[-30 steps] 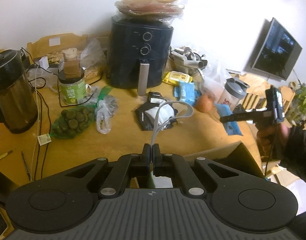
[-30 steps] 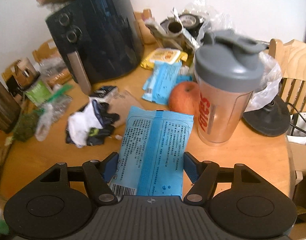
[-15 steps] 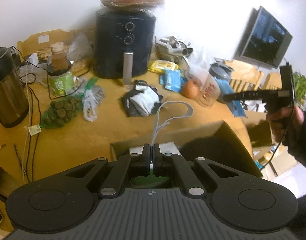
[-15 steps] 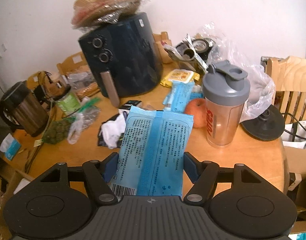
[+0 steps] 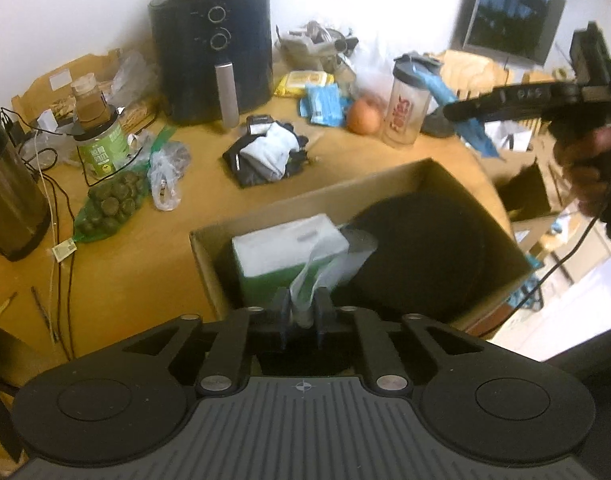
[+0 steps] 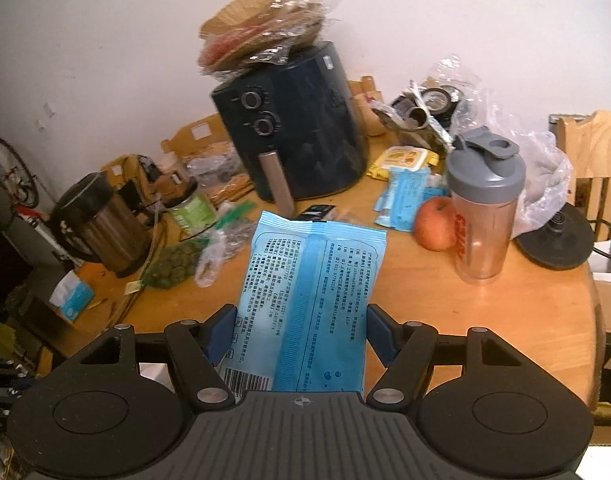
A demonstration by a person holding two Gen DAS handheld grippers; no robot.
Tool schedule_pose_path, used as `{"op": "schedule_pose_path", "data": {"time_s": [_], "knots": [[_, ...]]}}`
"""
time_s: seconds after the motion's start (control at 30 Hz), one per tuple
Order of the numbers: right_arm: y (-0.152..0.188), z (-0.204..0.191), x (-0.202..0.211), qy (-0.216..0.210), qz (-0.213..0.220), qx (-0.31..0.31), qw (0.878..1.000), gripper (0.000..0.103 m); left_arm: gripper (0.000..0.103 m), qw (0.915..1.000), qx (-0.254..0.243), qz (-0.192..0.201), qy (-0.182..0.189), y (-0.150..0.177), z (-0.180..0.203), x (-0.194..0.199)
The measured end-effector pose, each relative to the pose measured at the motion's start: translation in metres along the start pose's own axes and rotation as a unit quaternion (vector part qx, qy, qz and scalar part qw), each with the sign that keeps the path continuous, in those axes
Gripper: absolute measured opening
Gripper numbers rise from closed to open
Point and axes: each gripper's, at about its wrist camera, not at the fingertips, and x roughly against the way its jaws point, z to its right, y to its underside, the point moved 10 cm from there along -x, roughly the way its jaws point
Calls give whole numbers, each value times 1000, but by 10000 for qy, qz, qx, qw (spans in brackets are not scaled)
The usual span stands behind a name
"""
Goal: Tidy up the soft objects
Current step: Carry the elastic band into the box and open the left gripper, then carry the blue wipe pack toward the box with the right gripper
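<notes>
Over the cardboard box (image 5: 445, 178) now, the left gripper (image 5: 301, 314) has just been opening its jaws, and the clear plastic handle (image 5: 311, 276) of the green-and-white pack (image 5: 283, 250) hangs loose in the gap between the parted fingers, no pad pressing on it. The pack itself sits inside the box at its left end, just beside a big dark round thing (image 5: 421, 256) that fills the rest (too dim to name). Across on the other side, the right gripper (image 6: 301, 336) has its jaws clamped on the blue wipes packet (image 6: 311, 292), held flat and well above the wooden table (image 6: 505, 312); the left camera catches that same packet (image 5: 471, 130) dangling under the gripper, past the box's far right corner. Out on the table: the black air fryer (image 6: 305, 132), a shaker bottle (image 6: 481, 208) with an apple (image 6: 433, 224) touching it, and a heap of black and white cloth (image 5: 267, 152).
</notes>
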Motion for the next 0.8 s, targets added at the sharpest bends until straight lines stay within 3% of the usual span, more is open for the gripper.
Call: {"op": "schedule_pose_path", "data": {"time_s": [0.1,0.13,0.37,0.8], "knots": [[2,-10,7,-102,5,107,9999,71,57,9999,-45,-35,-111,3,1,3],[4,-14,8,-121,1,143,9998,71,58,9999,0,4,-153,4,0,4],[16,-32,17,-285,-96,230,9993,71,59,9988,276,85,-396,6,-2,9],[41,-64,17,-597,-490,580,9953,71,59,9926,881,594,-595,2,-16,30]]}}
